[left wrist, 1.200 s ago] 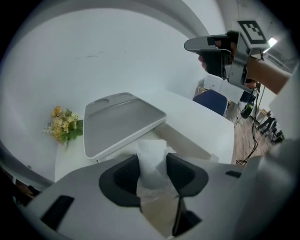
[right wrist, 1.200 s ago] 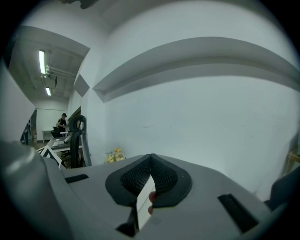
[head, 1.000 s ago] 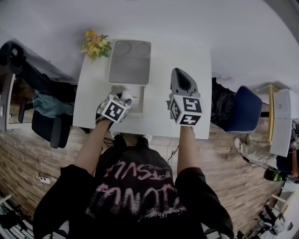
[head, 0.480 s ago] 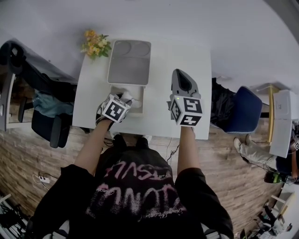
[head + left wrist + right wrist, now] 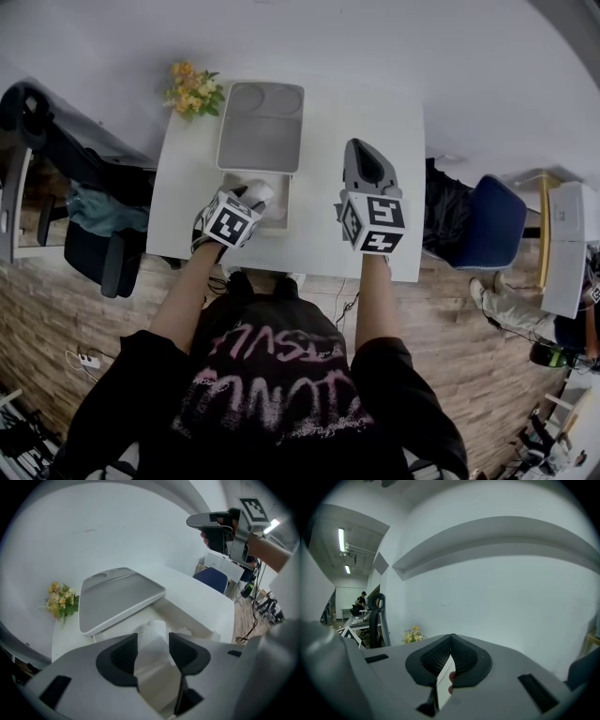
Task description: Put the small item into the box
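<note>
An open white box (image 5: 280, 201) stands on the white table (image 5: 375, 94), its grey lid (image 5: 261, 125) folded back behind it. My left gripper (image 5: 253, 197) hangs over the box's front part. A crumpled white small item (image 5: 154, 654) lies between its jaws, and its far end reaches down toward the box (image 5: 187, 616). The jaws are opening, and near the tips the pads stand off the item. The lid (image 5: 117, 597) lies just beyond. My right gripper (image 5: 361, 148) is held up over the table, right of the box, and is shut with nothing in it (image 5: 451, 637).
A bunch of yellow flowers (image 5: 192, 89) sits at the table's far left corner. A black chair (image 5: 56, 141) stands left of the table and a blue chair (image 5: 492, 220) right of it. The table's right half is bare white surface.
The left gripper has shifted slightly forward over the box with the white item. The right gripper has stayed where it was.
</note>
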Available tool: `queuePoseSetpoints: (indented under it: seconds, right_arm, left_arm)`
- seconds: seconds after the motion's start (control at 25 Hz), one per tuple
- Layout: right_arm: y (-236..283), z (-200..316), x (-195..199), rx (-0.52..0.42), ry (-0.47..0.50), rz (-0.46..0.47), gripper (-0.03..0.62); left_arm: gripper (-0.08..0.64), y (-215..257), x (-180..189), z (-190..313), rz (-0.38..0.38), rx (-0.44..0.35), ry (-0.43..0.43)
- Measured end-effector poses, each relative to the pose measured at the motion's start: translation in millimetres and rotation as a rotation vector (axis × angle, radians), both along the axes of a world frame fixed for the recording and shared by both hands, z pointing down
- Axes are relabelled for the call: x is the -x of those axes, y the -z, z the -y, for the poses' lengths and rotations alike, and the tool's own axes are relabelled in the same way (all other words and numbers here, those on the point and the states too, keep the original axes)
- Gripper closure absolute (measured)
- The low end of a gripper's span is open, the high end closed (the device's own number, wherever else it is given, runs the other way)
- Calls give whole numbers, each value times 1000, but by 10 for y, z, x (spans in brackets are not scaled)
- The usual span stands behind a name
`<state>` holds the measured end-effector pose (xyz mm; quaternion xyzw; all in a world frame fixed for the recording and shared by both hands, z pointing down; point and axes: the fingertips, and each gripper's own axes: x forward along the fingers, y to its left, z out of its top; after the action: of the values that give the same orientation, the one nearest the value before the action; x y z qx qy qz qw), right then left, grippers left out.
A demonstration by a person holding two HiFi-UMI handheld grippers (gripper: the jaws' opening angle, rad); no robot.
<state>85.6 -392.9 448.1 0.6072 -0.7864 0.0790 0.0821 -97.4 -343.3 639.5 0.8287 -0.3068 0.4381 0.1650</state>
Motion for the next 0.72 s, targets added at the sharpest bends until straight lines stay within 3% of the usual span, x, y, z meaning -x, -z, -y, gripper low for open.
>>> queuePoseSetpoints:
  seconds: [0.72]
  right_arm:
    - [98,82,296,-23,40,4,581]
  left_arm:
    - [483,718,315,352,-149,-191,168]
